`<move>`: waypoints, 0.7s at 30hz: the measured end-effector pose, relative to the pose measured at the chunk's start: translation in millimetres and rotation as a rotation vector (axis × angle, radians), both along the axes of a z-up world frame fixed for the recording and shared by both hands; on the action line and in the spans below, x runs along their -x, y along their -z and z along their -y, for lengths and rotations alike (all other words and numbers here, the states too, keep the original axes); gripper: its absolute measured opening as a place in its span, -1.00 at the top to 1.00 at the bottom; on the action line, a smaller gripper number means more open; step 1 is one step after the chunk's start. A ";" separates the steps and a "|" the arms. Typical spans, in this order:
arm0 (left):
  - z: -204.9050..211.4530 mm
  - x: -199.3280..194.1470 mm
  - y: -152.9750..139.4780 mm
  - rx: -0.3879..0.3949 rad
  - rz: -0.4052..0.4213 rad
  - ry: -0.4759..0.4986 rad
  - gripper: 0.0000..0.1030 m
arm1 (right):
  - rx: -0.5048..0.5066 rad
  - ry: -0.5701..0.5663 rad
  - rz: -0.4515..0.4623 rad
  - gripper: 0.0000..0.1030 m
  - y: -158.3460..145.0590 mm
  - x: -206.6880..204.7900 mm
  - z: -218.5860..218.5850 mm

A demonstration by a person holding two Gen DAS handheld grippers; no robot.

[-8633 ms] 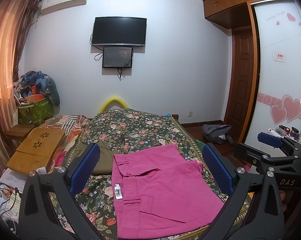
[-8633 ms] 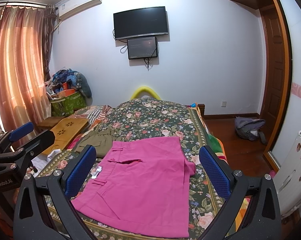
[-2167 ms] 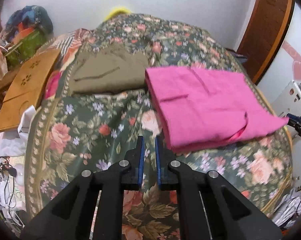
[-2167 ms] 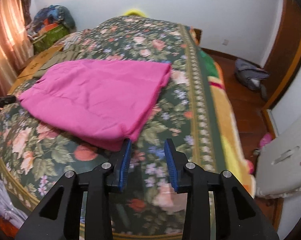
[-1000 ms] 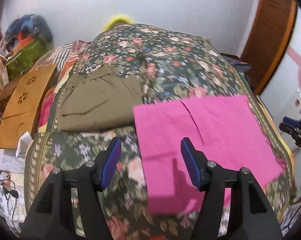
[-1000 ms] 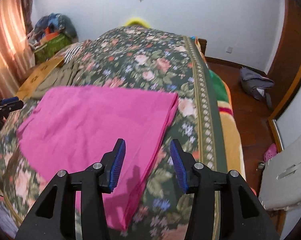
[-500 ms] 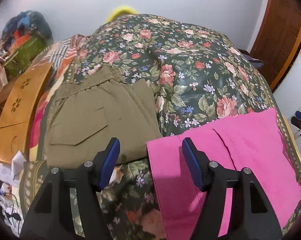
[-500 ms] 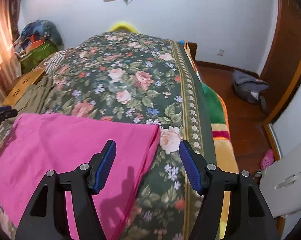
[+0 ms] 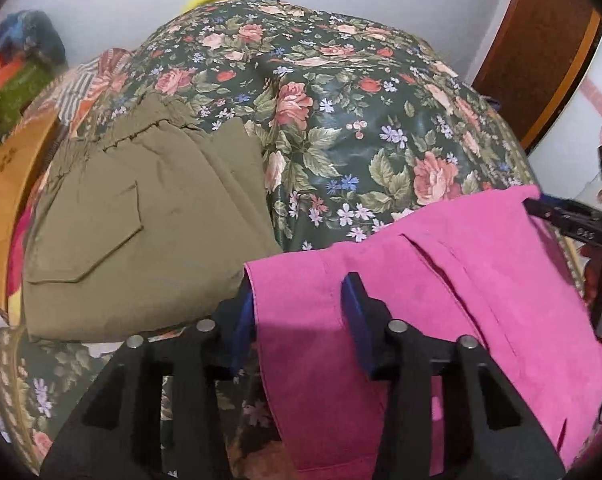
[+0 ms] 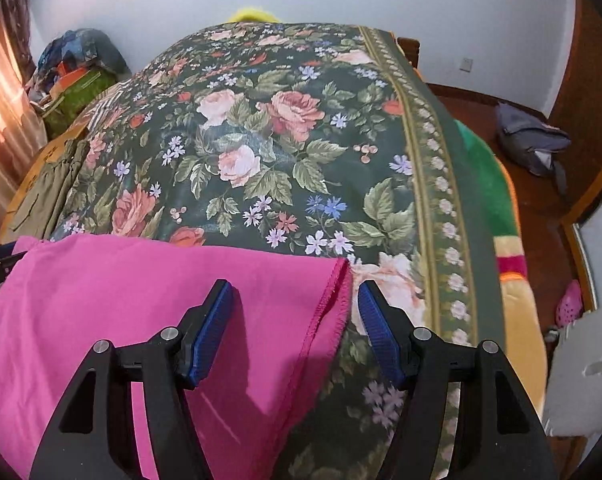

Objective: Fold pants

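pink pants [image 9: 441, 300] — one, olive pants [image 9: 141, 232] — one

The pink pants [image 9: 441, 320] run off the bottom edge. Their cloth hides the left gripper's [image 9: 301, 316] left pad.

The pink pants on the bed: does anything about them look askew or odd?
Nothing stands out. The pink pants lie flat on the floral bedspread, edges fairly straight; their near-left corner just overlaps the folded olive pants.

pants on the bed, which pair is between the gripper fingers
The bright pink cotton pants: both closing grippers straddle their far corners. The folded olive-green pants lie untouched beside them.
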State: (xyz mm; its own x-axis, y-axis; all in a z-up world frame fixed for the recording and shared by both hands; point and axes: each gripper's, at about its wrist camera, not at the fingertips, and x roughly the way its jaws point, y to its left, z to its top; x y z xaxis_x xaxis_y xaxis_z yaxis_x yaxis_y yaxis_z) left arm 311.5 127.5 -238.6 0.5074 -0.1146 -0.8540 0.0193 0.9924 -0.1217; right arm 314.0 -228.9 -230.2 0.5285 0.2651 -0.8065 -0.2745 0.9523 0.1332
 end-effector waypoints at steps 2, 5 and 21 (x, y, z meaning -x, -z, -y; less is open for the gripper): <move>1.3 1.3 -0.8 0.018 0.004 0.014 0.45 | -0.024 -0.003 -0.016 0.07 3.5 -2.9 1.2; 5.6 5.1 -4.0 0.009 0.019 0.029 0.60 | -0.049 -0.023 -0.036 0.48 7.1 -5.2 -0.5; -9.8 19.4 -16.8 -0.035 0.071 -0.022 0.94 | 0.076 -0.041 0.150 0.90 -19.5 -16.4 -19.6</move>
